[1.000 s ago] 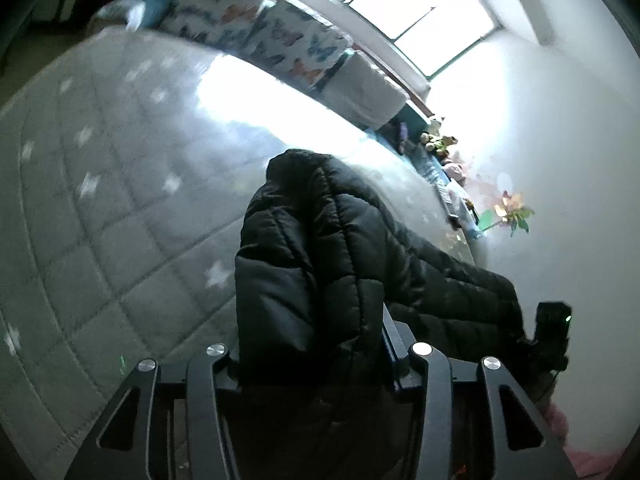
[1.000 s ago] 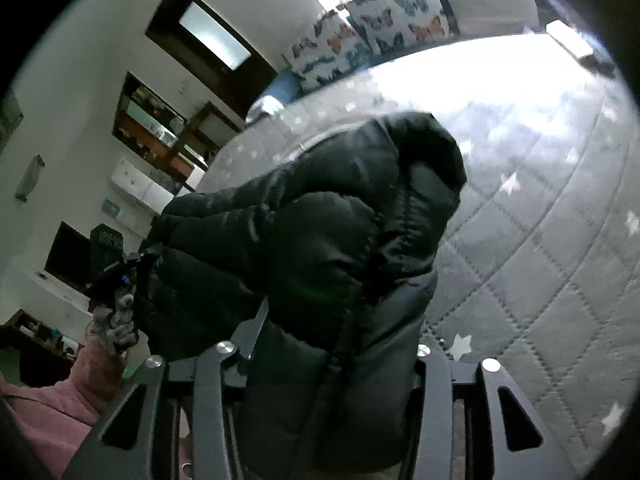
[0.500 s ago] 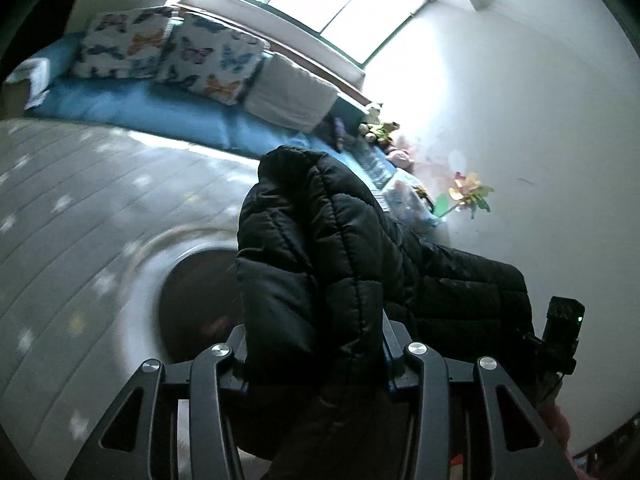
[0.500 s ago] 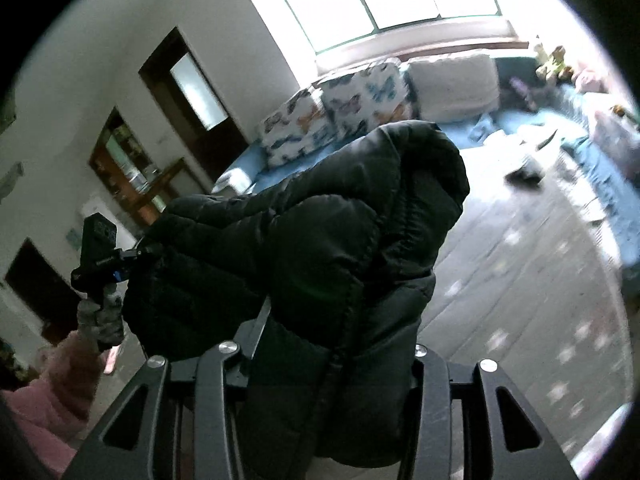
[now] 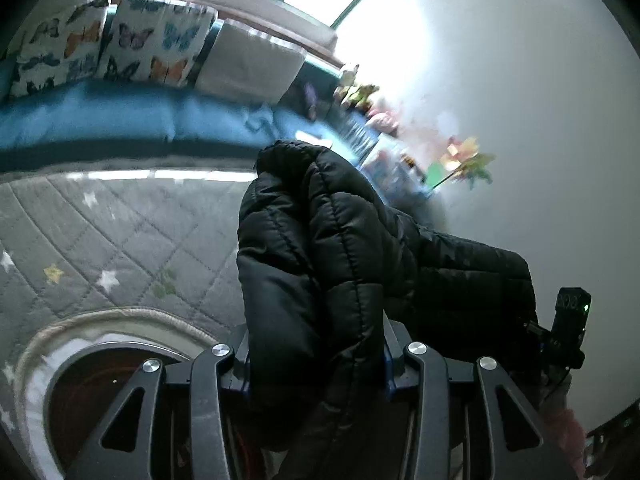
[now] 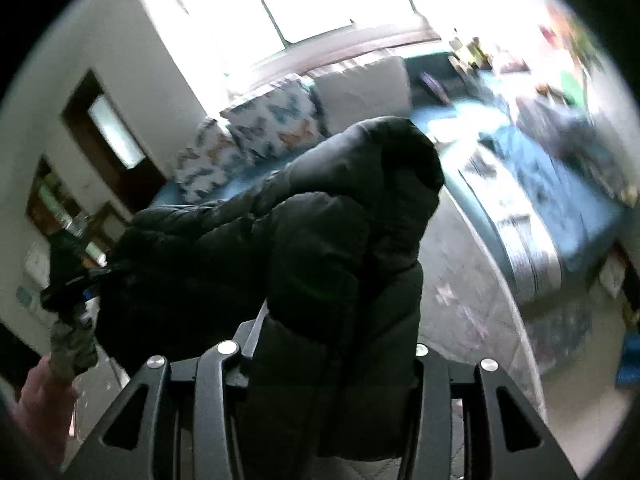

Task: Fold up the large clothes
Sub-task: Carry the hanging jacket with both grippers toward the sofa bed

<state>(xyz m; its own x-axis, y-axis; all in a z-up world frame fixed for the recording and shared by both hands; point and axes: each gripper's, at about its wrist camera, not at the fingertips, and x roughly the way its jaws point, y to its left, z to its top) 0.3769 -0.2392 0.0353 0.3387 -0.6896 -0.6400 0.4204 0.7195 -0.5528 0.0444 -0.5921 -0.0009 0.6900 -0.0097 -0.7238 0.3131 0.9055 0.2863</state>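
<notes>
A black quilted puffer jacket point(image 5: 320, 248) hangs stretched in the air between my two grippers. My left gripper point(image 5: 316, 356) is shut on one bunched edge of it. My right gripper point(image 6: 332, 356) is shut on another bunched edge of the jacket point(image 6: 320, 240). The fabric fills the gap between each pair of fingers and hides the fingertips. The right gripper shows at the far right of the left wrist view point(image 5: 568, 328), and the left gripper at the far left of the right wrist view point(image 6: 72, 280).
A grey quilted mat with stars point(image 5: 120, 232) lies below. A blue couch point(image 5: 100, 120) with butterfly cushions point(image 5: 156, 44) and a grey cushion point(image 6: 360, 88) runs under the window. A round brown object point(image 5: 104, 392) sits below left. A doorway point(image 6: 108, 136) is at left.
Both grippers have lifted and tilted upward with the jacket. The mat has dropped lower in view and the couch, window and walls have come into sight. Both grips are unchanged.
</notes>
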